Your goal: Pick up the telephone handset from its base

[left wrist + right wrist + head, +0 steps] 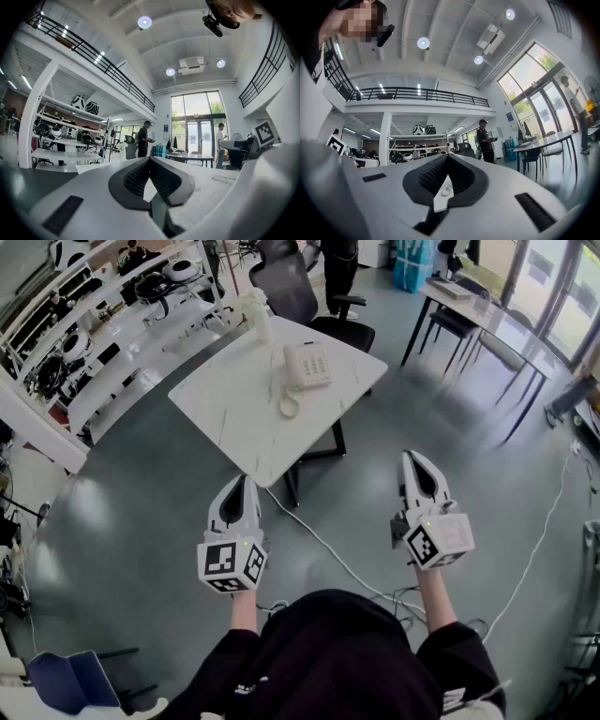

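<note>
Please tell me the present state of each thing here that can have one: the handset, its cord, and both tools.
telephone handset: lying on its base, not lifted.
cord: slack, looped on the table.
left tool: shut, empty, over the floor, apart from the table.
right tool: shut, empty, over the floor, apart from the table.

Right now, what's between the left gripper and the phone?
Just bare table and the phone's curly cord, in the head view.
</note>
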`<state>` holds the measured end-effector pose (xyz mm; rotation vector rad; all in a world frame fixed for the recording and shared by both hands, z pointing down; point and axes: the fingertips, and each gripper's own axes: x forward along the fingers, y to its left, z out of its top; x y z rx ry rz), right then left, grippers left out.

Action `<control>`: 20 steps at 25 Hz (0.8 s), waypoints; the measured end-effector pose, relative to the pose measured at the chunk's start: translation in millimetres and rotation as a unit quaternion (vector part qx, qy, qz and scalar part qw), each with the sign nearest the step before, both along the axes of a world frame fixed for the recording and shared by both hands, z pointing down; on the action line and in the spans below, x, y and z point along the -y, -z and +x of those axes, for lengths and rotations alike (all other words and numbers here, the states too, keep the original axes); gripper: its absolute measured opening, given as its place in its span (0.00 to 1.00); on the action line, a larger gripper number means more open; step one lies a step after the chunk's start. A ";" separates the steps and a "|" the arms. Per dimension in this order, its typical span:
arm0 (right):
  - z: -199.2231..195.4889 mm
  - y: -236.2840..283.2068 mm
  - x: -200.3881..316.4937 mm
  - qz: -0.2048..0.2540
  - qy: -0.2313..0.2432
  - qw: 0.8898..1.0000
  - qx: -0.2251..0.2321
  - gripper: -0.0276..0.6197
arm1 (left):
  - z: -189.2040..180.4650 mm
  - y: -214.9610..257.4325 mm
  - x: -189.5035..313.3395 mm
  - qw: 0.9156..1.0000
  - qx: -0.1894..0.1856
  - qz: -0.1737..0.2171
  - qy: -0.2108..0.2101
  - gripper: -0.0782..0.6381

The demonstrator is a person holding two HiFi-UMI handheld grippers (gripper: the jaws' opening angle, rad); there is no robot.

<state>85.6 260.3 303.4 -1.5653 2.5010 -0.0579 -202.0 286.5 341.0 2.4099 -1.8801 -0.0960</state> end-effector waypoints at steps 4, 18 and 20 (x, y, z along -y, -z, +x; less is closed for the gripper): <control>3.4 -4.4 1.8 -0.001 0.000 1.000 -0.001 0.03 | 4.8 -5.3 1.0 1.000 -0.001 -0.002 0.000 0.11; 20.5 -13.7 13.5 -0.008 0.015 1.000 0.014 0.03 | 25.4 -9.8 5.8 1.000 0.002 -0.008 0.007 0.11; 22.3 -16.6 15.0 -0.012 0.018 1.000 0.013 0.03 | 29.6 -11.6 3.5 1.000 0.006 -0.012 0.007 0.11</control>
